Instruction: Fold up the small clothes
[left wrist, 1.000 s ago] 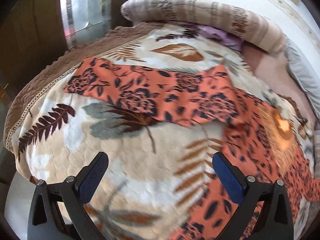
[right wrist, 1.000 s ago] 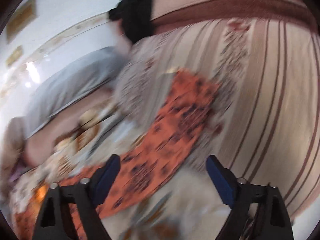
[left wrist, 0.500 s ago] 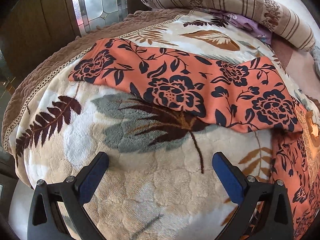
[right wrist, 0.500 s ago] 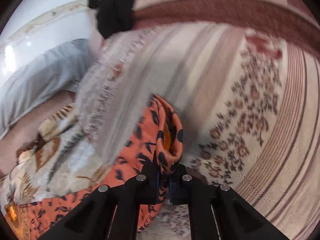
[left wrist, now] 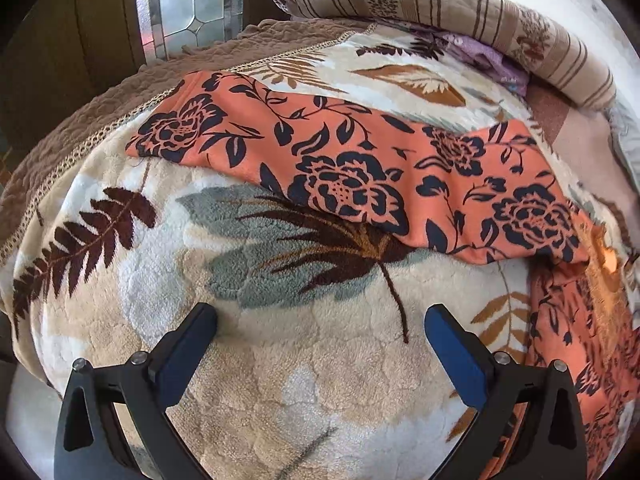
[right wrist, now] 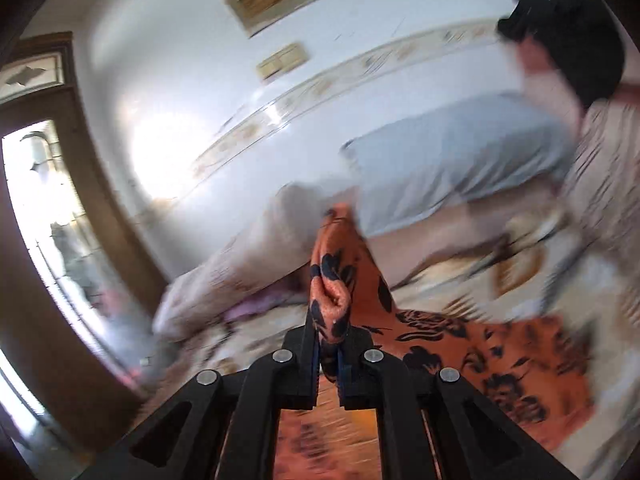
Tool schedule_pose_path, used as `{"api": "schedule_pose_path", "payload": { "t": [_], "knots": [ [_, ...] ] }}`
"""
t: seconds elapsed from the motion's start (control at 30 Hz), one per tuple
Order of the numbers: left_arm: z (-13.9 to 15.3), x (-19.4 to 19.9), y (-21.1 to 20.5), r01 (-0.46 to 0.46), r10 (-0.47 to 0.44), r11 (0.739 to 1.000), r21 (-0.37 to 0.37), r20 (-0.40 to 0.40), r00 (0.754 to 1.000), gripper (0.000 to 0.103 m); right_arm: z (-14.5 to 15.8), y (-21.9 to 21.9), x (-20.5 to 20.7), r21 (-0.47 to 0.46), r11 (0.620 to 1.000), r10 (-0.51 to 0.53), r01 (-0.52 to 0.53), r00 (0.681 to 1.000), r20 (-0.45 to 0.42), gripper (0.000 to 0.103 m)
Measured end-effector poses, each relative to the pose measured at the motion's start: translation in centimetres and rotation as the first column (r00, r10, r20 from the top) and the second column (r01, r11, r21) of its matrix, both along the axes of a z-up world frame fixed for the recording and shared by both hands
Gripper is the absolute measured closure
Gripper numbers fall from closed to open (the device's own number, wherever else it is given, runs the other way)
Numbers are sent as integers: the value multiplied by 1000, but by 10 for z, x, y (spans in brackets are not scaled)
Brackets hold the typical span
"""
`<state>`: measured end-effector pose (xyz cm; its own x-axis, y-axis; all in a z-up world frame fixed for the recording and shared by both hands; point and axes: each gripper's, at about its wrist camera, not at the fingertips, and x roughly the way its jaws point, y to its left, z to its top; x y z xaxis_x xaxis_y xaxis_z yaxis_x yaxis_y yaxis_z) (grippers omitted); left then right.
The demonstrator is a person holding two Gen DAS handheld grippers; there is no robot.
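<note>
An orange garment with a dark floral print point(left wrist: 360, 168) lies spread across a leaf-patterned plush blanket point(left wrist: 248, 340); one part stretches from upper left to right, another runs down the right edge. My left gripper point(left wrist: 320, 320) hovers open just above the blanket, short of the garment, with nothing between its blue pads. In the blurred right wrist view, my right gripper point(right wrist: 329, 354) is shut on a bunched fold of the same orange garment point(right wrist: 332, 280), lifted off the blanket; the rest of the cloth point(right wrist: 480, 352) trails down to the right.
A striped rolled bolster point(left wrist: 460, 8) and a purple cloth point(left wrist: 484, 56) lie at the far side. A brown quilt edge point(left wrist: 80, 120) borders the blanket on the left, before a wooden door with glass point(left wrist: 192, 0). A grey pillow point(right wrist: 460, 160) and a person point(right wrist: 580, 60) show on the right.
My right gripper closed on a fold of the orange garment and swung it up and leftward, toward the wall and door. My left gripper sank slightly toward the blanket, then held still.
</note>
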<state>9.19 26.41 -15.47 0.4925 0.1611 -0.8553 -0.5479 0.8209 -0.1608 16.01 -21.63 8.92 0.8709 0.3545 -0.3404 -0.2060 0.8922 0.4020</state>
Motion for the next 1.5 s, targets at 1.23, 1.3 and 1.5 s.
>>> {"api": "schedule_pose_path", "payload": {
  "t": [1.23, 1.3, 1.5],
  "knots": [
    [67, 104, -238, 584, -577, 812, 18, 175, 797, 0, -189, -190, 99, 326, 945, 121, 36, 886, -447, 17],
    [43, 119, -245, 589, -584, 808, -10, 117, 803, 0, -184, -186, 113, 360, 933, 166, 0, 887, -431, 17],
    [5, 135, -237, 574, -574, 817, -61, 13, 819, 0, -210, -206, 147, 336, 923, 4, 191, 864, -503, 18]
  ]
}}
